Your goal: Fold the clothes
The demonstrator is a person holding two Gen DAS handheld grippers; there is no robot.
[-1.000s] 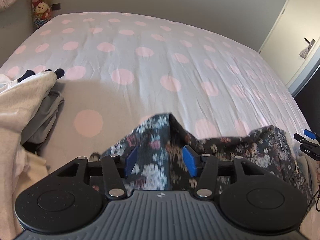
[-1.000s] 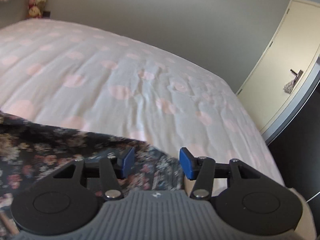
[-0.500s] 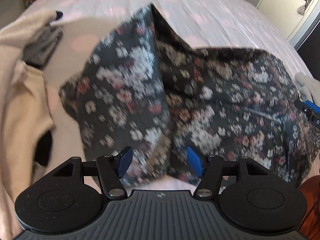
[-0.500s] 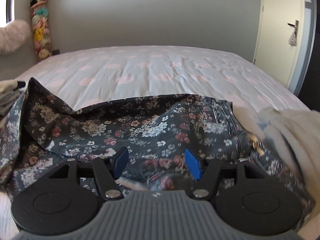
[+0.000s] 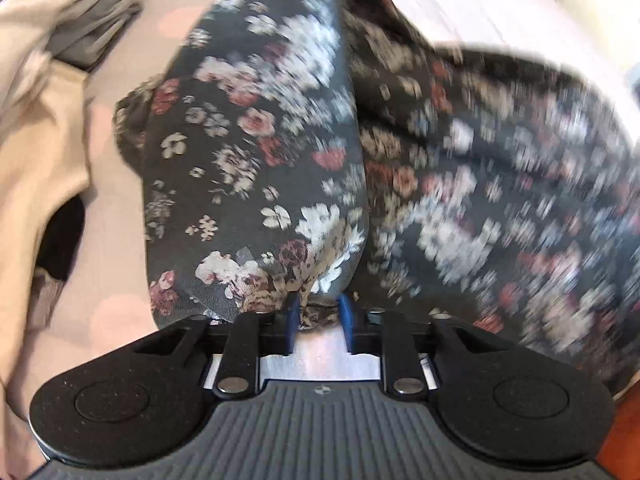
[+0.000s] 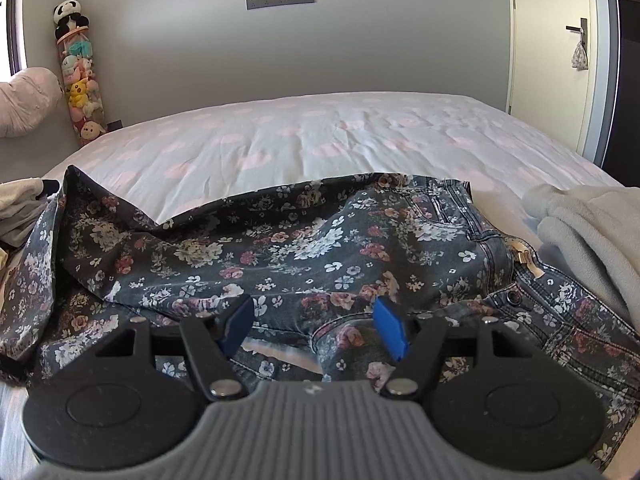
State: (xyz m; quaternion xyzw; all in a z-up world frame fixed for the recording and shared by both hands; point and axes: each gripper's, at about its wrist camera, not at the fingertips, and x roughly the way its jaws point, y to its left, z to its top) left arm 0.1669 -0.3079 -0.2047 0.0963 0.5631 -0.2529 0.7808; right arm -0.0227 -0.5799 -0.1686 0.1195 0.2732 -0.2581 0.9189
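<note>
Dark floral jeans (image 6: 320, 248) lie spread and rumpled across the near part of the bed, waistband and zipper at the right. My left gripper (image 5: 319, 312) is shut on a bunched fold of the floral jeans (image 5: 256, 152), which rise up in front of it; the right side of that view is motion-blurred. My right gripper (image 6: 316, 328) is open, its blue pads standing apart just above the jeans near the waistband, holding nothing.
The bed (image 6: 340, 140) has a white cover with pink dots. A cream and grey clothes pile (image 5: 44, 92) lies at the left. A grey fleece garment (image 6: 584, 232) lies at the right. A pillow (image 6: 24, 100), hanging plush toys (image 6: 80, 84) and a door (image 6: 552, 40) are behind.
My left gripper has closed on a fold of the floral jeans. My right gripper has stayed open and dropped a little lower over the jeans.
</note>
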